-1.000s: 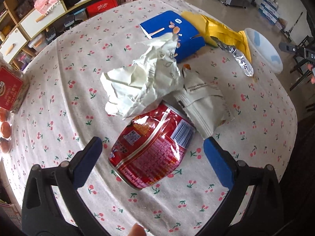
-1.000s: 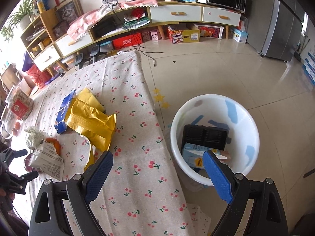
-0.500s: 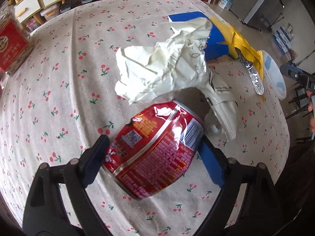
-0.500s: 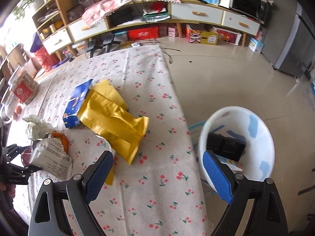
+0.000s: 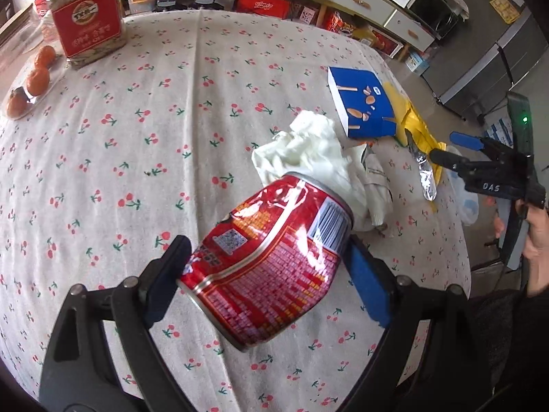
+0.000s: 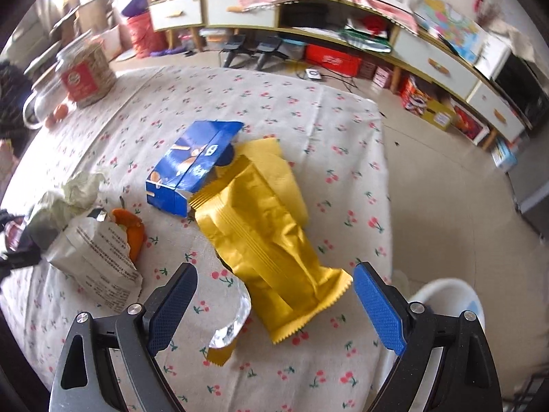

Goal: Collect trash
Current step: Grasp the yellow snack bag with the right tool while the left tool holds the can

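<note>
My left gripper (image 5: 267, 274) is shut on a dented red can (image 5: 267, 257) and holds it tilted above the cherry-print tablecloth (image 5: 137, 144). Behind the can lie crumpled white paper (image 5: 308, 151), a white printed bag (image 5: 375, 189), a blue snack box (image 5: 363, 106) and a yellow wrapper (image 5: 415, 127). My right gripper (image 6: 274, 305) is open and empty, just above the near end of the yellow wrapper (image 6: 267, 233). The blue box (image 6: 192, 168), white bag (image 6: 99, 257), an orange peel (image 6: 132, 226) and a foil scrap (image 6: 230, 329) lie around it.
A white bin (image 6: 446, 295) stands on the floor past the table's right edge. A red-labelled jar (image 5: 85, 24) and small oranges (image 5: 34, 79) sit at the table's far left. Shelves and drawers (image 6: 308, 27) line the back wall.
My left gripper closed on the red can and lifted it off the cloth. My right gripper swung left from over the bin to over the yellow wrapper.
</note>
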